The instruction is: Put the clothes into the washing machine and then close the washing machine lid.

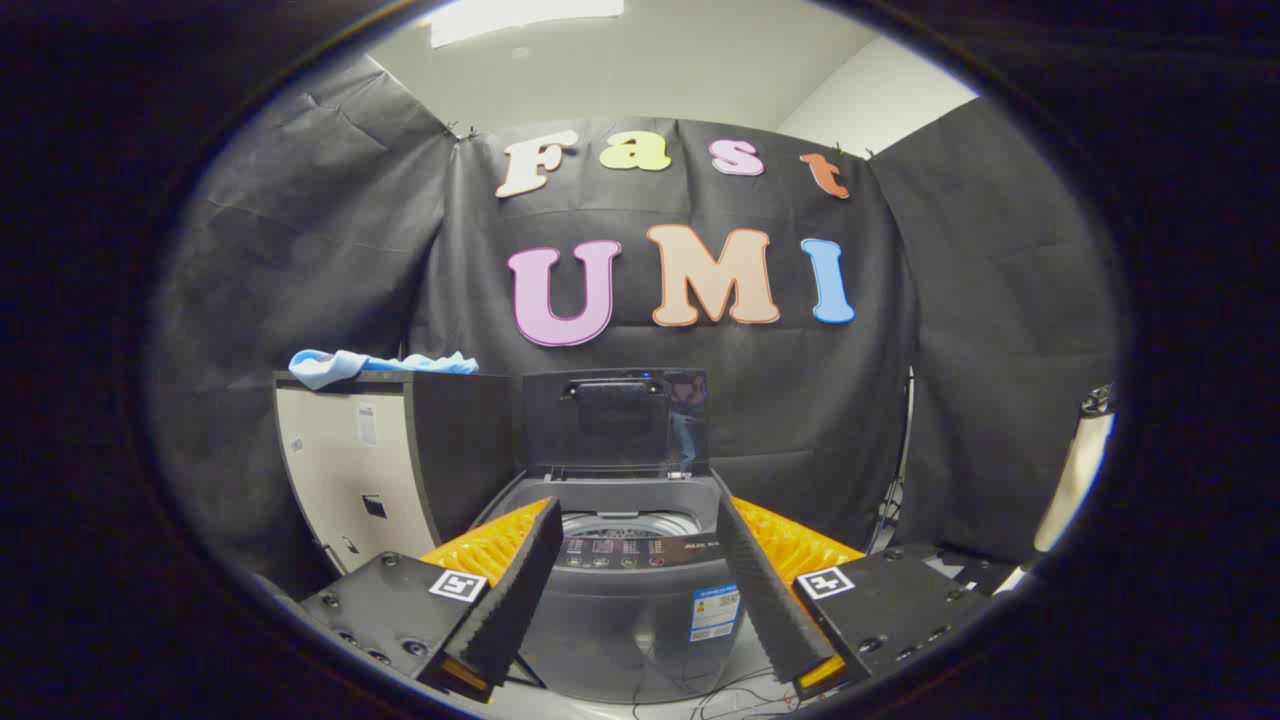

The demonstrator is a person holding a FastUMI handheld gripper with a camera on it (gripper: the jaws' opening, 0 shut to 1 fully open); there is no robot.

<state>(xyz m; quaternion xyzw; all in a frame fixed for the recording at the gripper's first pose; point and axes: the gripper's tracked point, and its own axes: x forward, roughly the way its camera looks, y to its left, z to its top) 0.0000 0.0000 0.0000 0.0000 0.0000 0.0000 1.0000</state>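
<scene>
A small grey top-loading washing machine [640,600] stands straight ahead of me, beyond my fingers. Its lid [615,418] is raised upright at the back, and the steel drum [628,524] shows through the opening. A light blue cloth [375,365] lies crumpled on top of a cabinet [345,470] to the left of the machine. My gripper [636,522] is open, its two fingers spread wide on either side of the machine's top, with nothing between them.
The cabinet stands close against the machine's left side, about as tall as the raised lid. Black cloth walls close in behind and on both sides. Thin cables [730,695] trail on the floor at the machine's foot. A pale pole [1075,480] leans at the far right.
</scene>
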